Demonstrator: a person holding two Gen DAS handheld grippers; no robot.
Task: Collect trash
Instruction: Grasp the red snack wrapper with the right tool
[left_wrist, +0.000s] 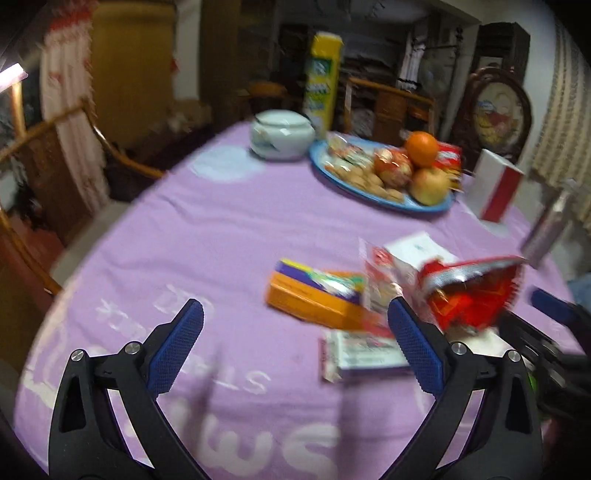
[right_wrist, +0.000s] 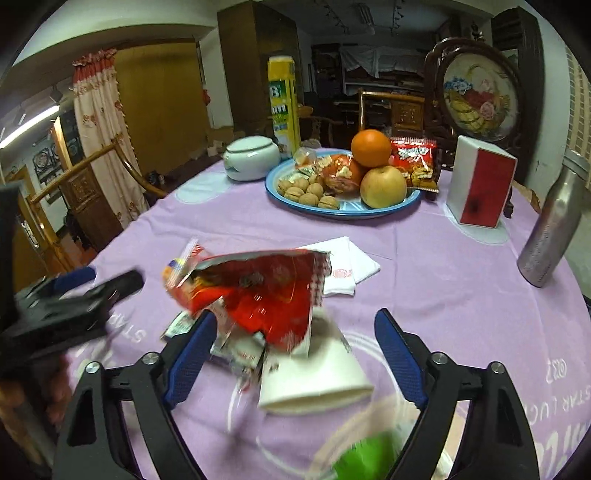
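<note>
We hold 2 grippers over a round table under a purple cloth, and we read it from its left edge to its right.

Our left gripper hangs spread wide above the near edge, nothing between its blue pads. Ahead of it, toward the middle, lies an orange box with a purple-and-green wrapper on top. Just right of that sits a clear snack packet, and nearer us a flat white packet lies partly behind the right finger.

Next comes the red foil bag, torn open, on top of the trash pile near the middle of the near edge. In the right wrist view it overlaps the rim of a white paper cup lying on its side. Behind them rests a folded white napkin.

Our right gripper is released as well, its fingers flanking the cup and the bag's lower corner without pinching either. A blurred green shape shows at the bottom, too smeared to identify.

At the far edge stand a white lidded jar, a tall yellow carton, then a blue plate carrying walnuts, an apple, an orange and snack packets. Right of it stands a white-and-red box, and at the right edge a steel bottle.
</note>
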